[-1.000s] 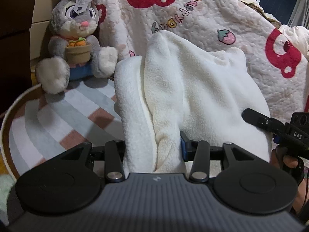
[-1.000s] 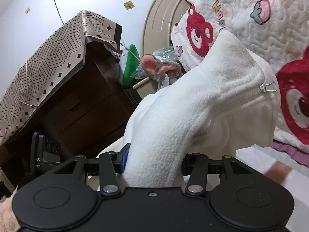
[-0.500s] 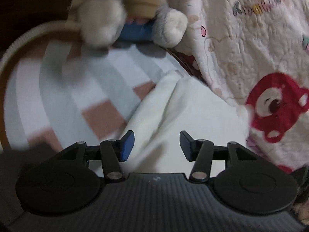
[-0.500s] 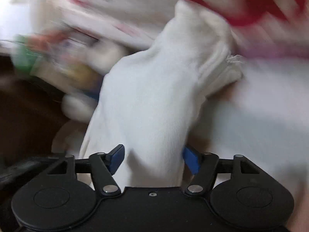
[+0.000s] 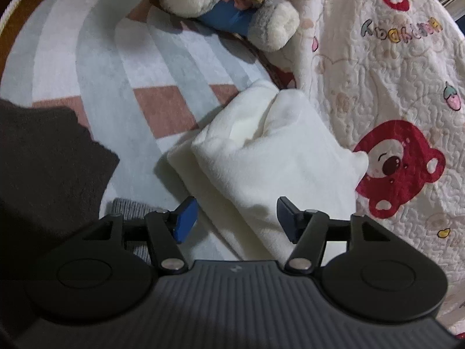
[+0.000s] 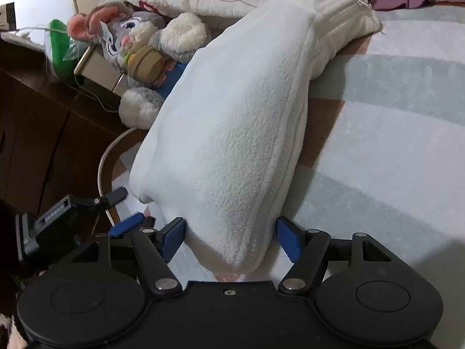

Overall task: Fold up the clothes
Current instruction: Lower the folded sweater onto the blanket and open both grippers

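Note:
A white fleece garment (image 5: 276,160) lies folded on the striped rug (image 5: 110,67), its far side against a bear-print quilt (image 5: 392,72). My left gripper (image 5: 235,218) is open, its blue pads either side of the garment's near edge without pinching it. In the right wrist view the same fleece (image 6: 232,122) lies long across the rug (image 6: 392,145), its zipper end far away. My right gripper (image 6: 229,238) is open, pads spread around the near end. The left gripper (image 6: 125,224) shows at lower left there.
A grey plush rabbit (image 6: 145,49) sits at the rug's far edge beside the quilt; it also shows in the left wrist view (image 5: 232,0). A dark cloth (image 5: 43,174) lies at left. A dark wooden cabinet (image 6: 35,122) stands beyond the rug.
Both grippers held the fleece raised a second ago. They have lowered it onto the rug and opened, so the garment now lies folded and released.

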Motion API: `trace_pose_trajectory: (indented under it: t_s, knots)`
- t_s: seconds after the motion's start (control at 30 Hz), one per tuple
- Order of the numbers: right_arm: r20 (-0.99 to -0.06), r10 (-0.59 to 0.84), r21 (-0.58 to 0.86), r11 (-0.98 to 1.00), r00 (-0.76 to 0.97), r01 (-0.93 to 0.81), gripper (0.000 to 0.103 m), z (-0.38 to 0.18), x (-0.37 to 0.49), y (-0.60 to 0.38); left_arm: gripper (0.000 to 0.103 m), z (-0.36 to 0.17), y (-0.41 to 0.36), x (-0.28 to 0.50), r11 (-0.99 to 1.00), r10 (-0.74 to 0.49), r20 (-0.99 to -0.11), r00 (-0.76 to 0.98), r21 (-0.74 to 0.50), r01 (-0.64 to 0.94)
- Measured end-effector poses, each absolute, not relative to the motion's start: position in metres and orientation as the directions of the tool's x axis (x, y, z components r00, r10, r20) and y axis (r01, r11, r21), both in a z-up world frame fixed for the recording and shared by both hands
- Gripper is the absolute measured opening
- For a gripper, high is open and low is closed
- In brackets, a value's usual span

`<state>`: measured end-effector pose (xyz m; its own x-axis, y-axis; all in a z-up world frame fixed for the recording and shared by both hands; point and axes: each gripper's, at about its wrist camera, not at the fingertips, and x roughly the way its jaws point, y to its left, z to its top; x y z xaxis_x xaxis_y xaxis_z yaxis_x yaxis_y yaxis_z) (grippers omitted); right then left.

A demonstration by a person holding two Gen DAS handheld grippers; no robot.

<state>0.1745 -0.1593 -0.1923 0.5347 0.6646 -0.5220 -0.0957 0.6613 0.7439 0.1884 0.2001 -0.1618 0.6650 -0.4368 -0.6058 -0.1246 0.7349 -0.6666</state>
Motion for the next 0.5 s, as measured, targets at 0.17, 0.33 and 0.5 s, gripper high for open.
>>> trace_pose_trajectory:
  t_s: [0.17,0.33,0.5]
  knots:
    - [-0.507,0.654,0.735,0.668,0.562,-0.115,0.079,-0.196,0.175,-0.154,0.061,-0.179,0.198,0.192,0.71,-0.448,-0.609,0.654,-0.688,-0.154]
    - [-0.464,0.661,0.759,0.64,0.59,-0.12,0.052,-0.196,0.176,-0.148,0.048,-0.164,0.195,0.189,0.758,-0.382,-0.588,0.713,-0.641,-0.123]
    - [-0.356,0.74,0.895,0.446,0.571,-0.019,0.046,-0.196,0.173,-0.149,0.048,-0.132,0.19,0.183,0.821,-0.313,-0.525,0.792,-0.569,-0.053]
